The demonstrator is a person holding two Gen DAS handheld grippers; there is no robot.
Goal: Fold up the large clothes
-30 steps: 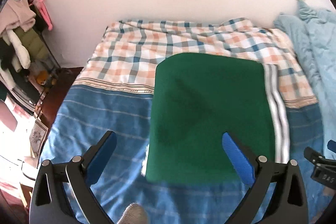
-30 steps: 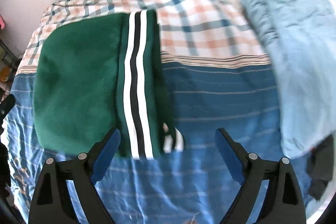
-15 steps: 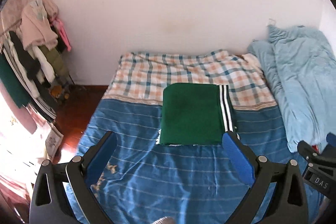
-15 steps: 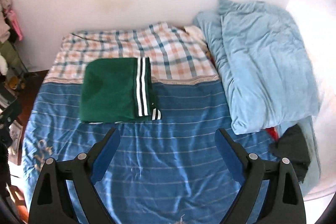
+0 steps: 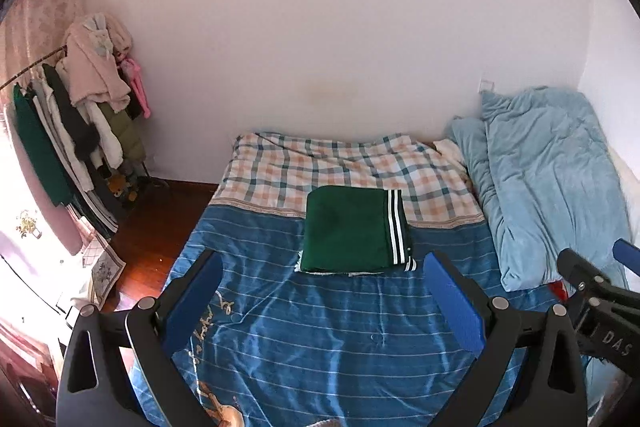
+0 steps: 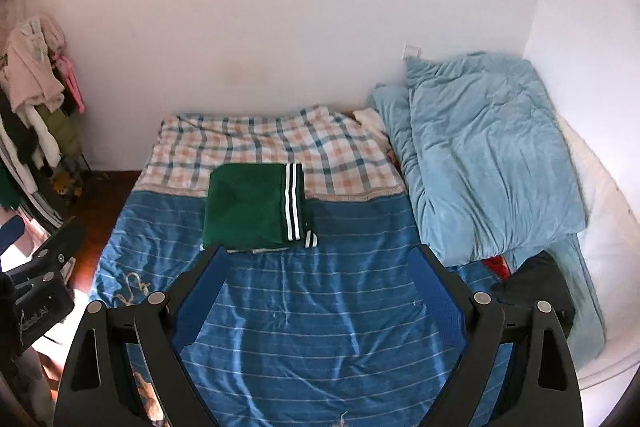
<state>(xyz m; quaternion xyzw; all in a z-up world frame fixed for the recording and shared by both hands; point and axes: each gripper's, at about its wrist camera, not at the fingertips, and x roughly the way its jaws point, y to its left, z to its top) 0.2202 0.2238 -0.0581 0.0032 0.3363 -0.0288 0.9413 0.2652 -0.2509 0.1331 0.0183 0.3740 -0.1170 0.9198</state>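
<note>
A green garment (image 5: 348, 229) (image 6: 250, 207) with black and white stripes along its right edge lies folded into a neat rectangle on the bed. It straddles the line where the blue striped cover (image 5: 320, 327) (image 6: 320, 307) meets the checked sheet (image 5: 320, 163). My left gripper (image 5: 322, 267) is open and empty, held well back above the near part of the bed. My right gripper (image 6: 320, 259) is likewise open with nothing between its blue pads, and it also shows at the right edge of the left wrist view.
A light blue duvet (image 5: 548, 179) (image 6: 480, 155) is bunched along the right side of the bed, with a dark cloth (image 6: 536, 279) near its foot. A clothes rack (image 5: 72, 115) full of garments stands at the left over wooden floor (image 5: 152, 215). A white wall lies behind.
Both grippers have pulled far back and up from the folded green garment, which was close under them a second ago. The garment stays flat on the bed.
</note>
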